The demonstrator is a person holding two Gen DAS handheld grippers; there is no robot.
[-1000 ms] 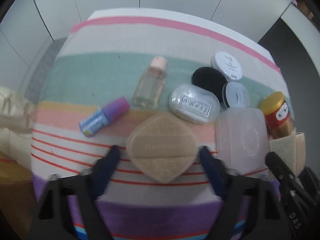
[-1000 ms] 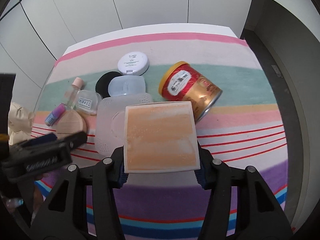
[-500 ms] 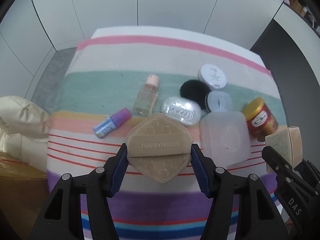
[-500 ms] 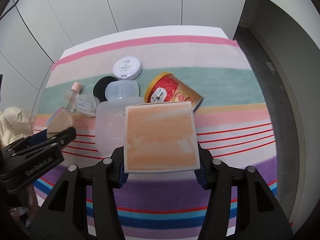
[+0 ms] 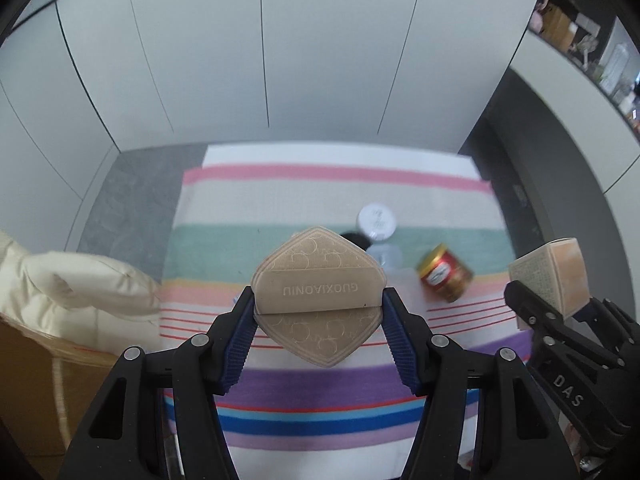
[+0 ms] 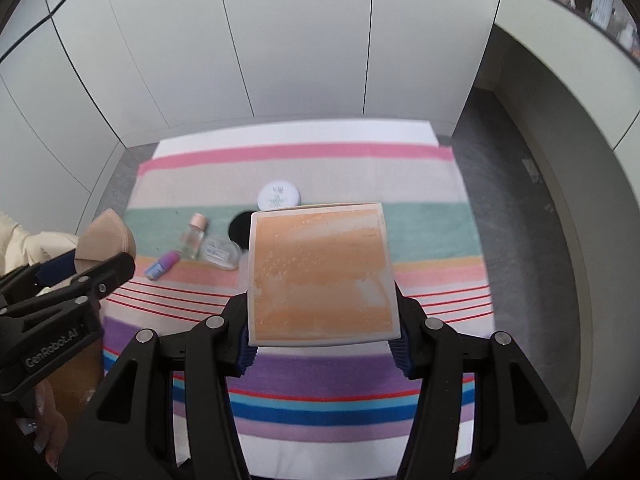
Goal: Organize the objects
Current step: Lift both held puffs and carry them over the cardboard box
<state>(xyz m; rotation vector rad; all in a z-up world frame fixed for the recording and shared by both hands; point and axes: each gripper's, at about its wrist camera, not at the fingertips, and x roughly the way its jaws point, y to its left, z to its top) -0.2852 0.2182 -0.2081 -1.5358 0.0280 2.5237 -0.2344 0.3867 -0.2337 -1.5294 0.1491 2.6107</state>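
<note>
My left gripper [image 5: 319, 316] is shut on a beige diamond-shaped case [image 5: 318, 294] and holds it high above the striped cloth [image 5: 320, 200]. My right gripper [image 6: 323, 320] is shut on an orange square box [image 6: 320, 276], also held high above the cloth. The box also shows in the left wrist view [image 5: 554, 276], and the beige case shows in the right wrist view [image 6: 105, 238]. On the cloth lie a red and gold can [image 5: 444, 276], a white round jar [image 6: 279, 196], a black round pad [image 6: 240, 226], a clear bottle with a pink cap [image 6: 193, 236], a purple tube [image 6: 161, 266] and a clear oval case [image 6: 220, 254].
A cream padded garment [image 5: 68, 284] lies over a brown cardboard box [image 5: 28, 380] at the left of the table. White wall panels stand behind the table. Grey floor runs along the right side [image 6: 532, 240].
Both grippers have risen well away from the cloth. The left gripper closed on the beige case and lifted it off the cloth. The right gripper kept the orange box.
</note>
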